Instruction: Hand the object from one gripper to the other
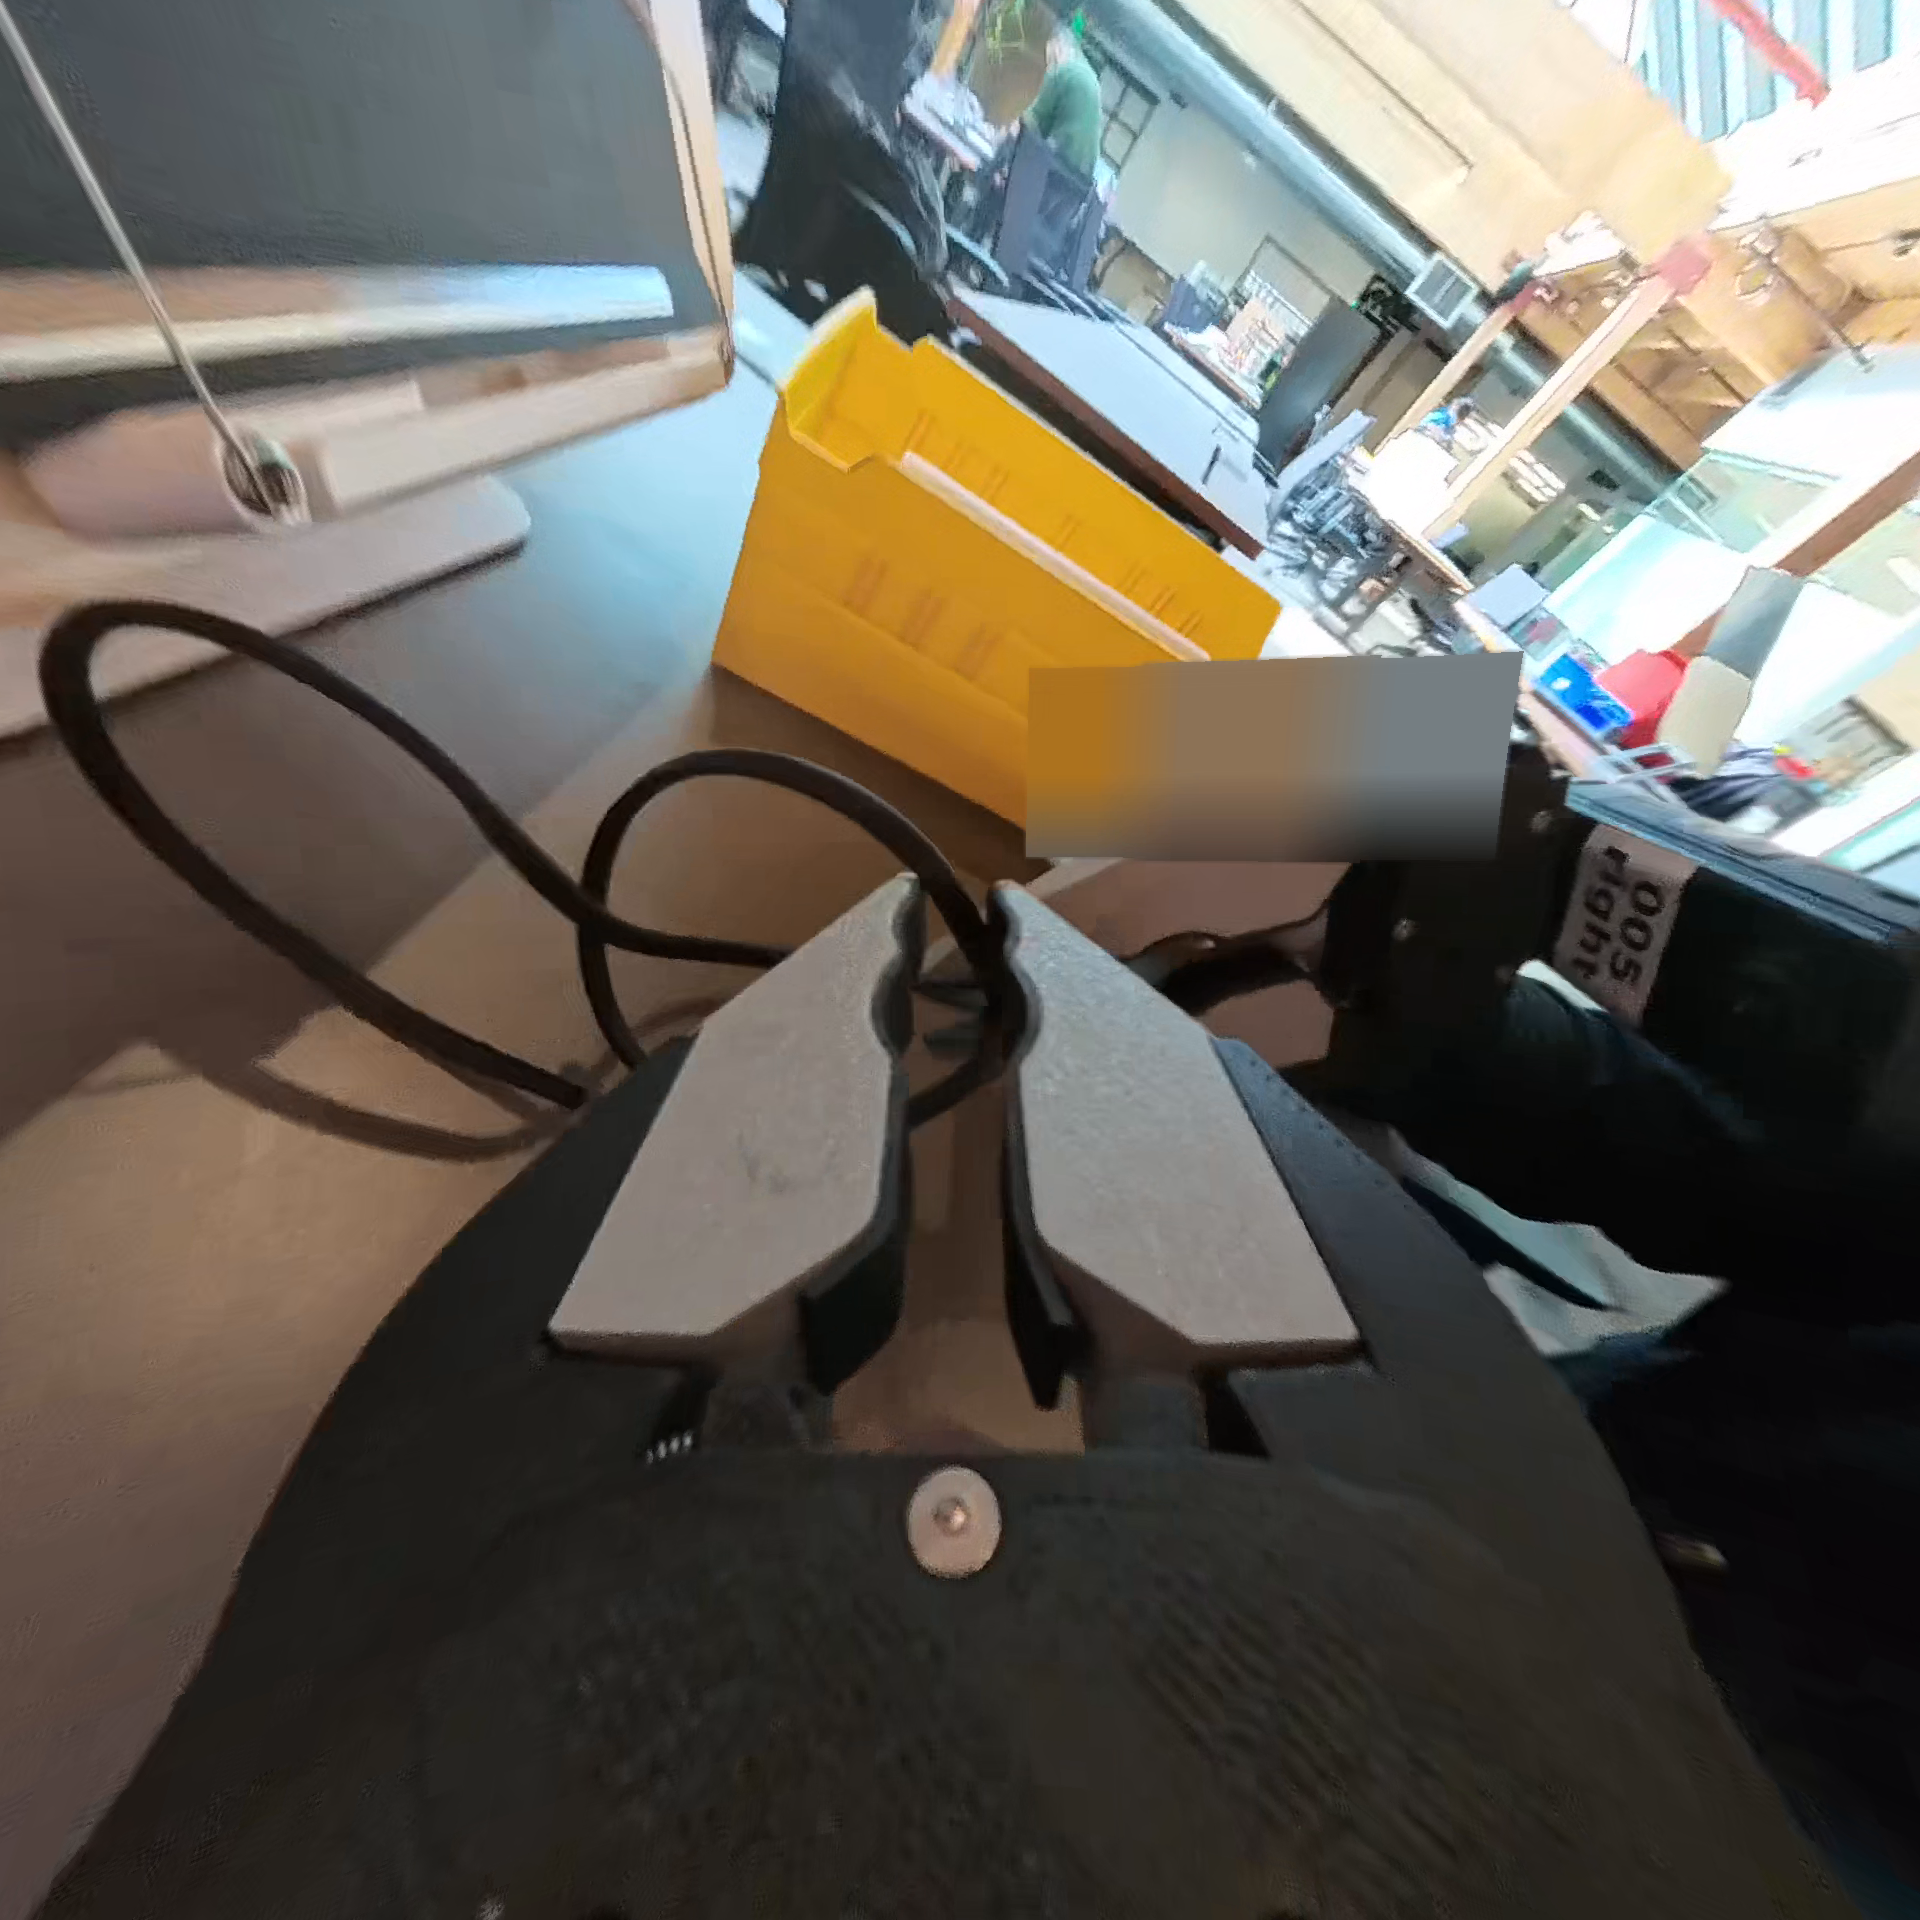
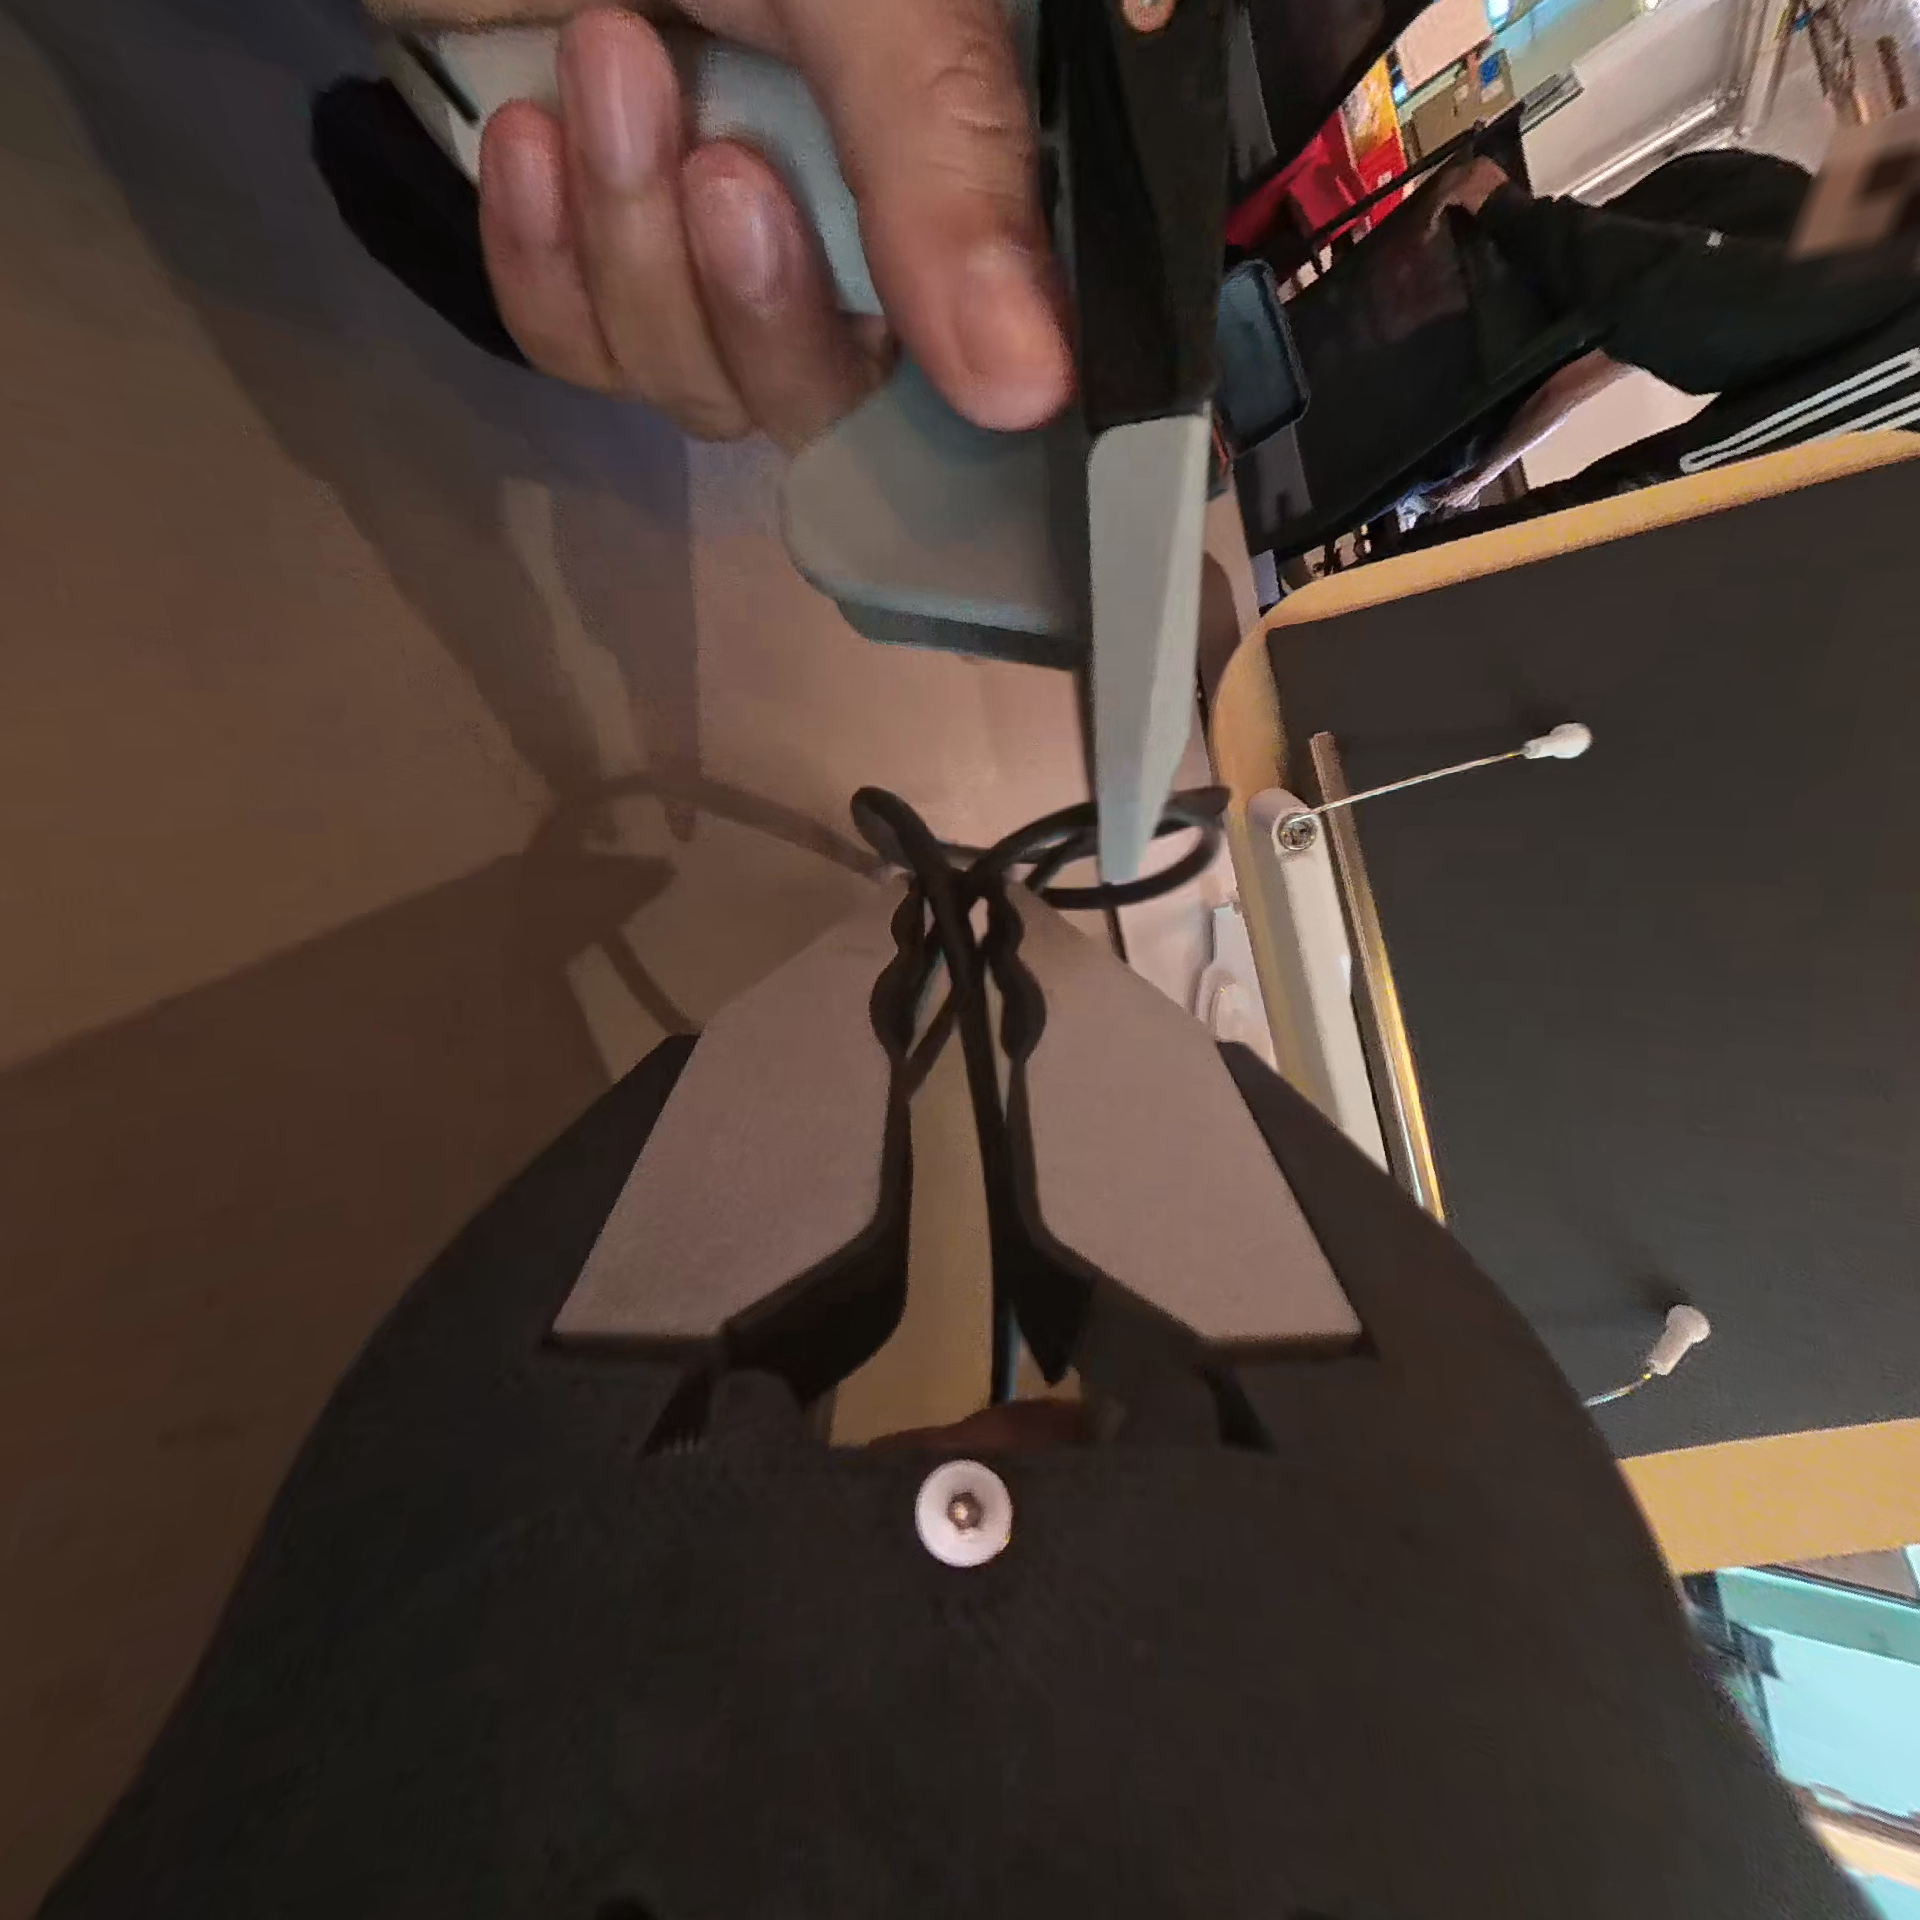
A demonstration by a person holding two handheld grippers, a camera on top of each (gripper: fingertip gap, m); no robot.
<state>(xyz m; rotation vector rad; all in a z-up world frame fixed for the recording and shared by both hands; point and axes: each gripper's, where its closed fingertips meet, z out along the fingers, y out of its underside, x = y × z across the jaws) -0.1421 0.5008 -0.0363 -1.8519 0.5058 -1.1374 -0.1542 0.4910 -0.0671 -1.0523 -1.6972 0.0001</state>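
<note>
The black cable point(image 1: 343, 831) is being held by both grippers at once, looping in the air above the brown surface point(image 1: 208, 1299). In the left wrist view, the left gripper point(image 1: 956, 925) is clenching a strand of the cable between its grey fingers point(image 1: 769, 1122) near the tips, while two large loops are swinging out to the left and casting a shadow on the surface below. The right gripper point(image 1: 1455, 966) is sitting close by on the right of that view, black-bodied and partly covered by a mosaic patch.

In the right wrist view, the right gripper point(image 2: 961, 914) is grasping a bundle of cable strands point(image 2: 971, 1039) running lengthwise between its fingers, which are standing narrowly apart around the bundle. Just beyond its tips, a grey finger of the left gripper point(image 2: 1138, 665) is pointing down through a small loop of the cable, and a person's hand point(image 2: 748, 208) is gripping the left tool's pale handle.

A yellow bin point(image 1: 935, 582) is resting farther back on the surface, beside a dark panel with a light wooden edge point(image 1: 343, 156).
</note>
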